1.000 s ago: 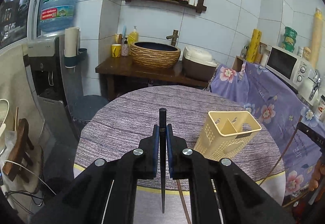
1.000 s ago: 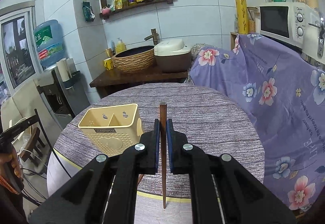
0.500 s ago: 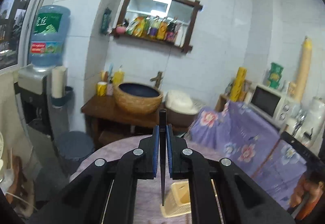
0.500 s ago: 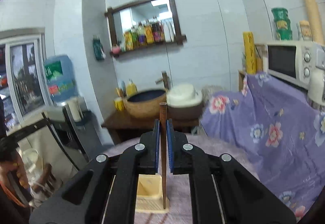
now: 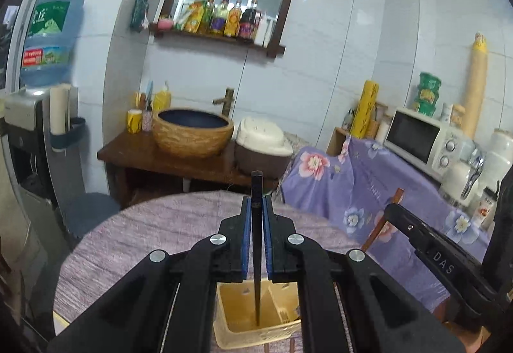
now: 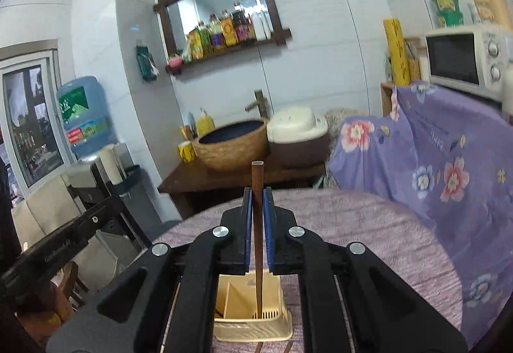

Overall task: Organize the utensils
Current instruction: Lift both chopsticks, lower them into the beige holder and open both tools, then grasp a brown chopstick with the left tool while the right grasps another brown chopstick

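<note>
My left gripper (image 5: 256, 209) is shut on a black chopstick (image 5: 256, 244) held upright, its lower tip down inside the left compartment of the cream utensil basket (image 5: 237, 311). My right gripper (image 6: 257, 209) is shut on a brown wooden chopstick (image 6: 258, 244), its tip inside the right compartment of the same basket (image 6: 237, 301). The basket stands on the round purple-grey table (image 5: 154, 234) directly below both grippers. The right gripper's body and brown chopstick show at the right of the left wrist view (image 5: 429, 250).
A wooden counter with a woven basin (image 5: 192, 135) and a rice cooker (image 5: 263, 144) stands behind the table. A purple floral cloth (image 5: 378, 180) covers furniture at the right, under a microwave (image 5: 423, 138). A water dispenser (image 5: 41, 96) stands at the left.
Both grippers rose and moved over the basket, then came down; each chopstick tip now sits inside a basket compartment. Both grips stayed shut.
</note>
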A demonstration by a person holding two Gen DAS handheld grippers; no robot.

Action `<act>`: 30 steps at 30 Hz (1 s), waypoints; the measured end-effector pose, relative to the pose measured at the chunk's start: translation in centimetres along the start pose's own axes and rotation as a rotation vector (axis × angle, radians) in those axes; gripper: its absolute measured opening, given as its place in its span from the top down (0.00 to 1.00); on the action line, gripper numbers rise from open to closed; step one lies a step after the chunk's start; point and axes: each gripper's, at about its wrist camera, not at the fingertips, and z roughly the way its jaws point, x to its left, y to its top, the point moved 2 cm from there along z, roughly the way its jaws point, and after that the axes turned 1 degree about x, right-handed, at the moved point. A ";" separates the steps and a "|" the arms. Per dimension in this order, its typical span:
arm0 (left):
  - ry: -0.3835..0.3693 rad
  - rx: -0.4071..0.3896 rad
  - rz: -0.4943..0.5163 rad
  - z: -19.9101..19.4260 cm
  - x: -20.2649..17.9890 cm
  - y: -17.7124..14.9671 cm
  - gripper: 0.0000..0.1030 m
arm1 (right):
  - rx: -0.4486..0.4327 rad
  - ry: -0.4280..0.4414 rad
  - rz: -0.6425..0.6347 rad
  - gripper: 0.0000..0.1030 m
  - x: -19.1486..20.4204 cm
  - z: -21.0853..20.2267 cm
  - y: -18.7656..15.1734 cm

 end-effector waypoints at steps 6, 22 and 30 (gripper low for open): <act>0.023 0.082 -0.005 2.5 1.1 -3.1 0.92 | 0.052 -0.014 0.015 0.92 -1.0 2.1 -2.1; -0.001 0.132 -0.014 2.6 1.5 -4.3 0.48 | 0.052 -0.007 0.002 0.63 -1.1 1.9 -2.9; 0.020 0.118 0.006 -3.0 3.5 -7.3 0.20 | 0.080 -0.027 -0.038 0.48 -1.6 -1.4 -6.6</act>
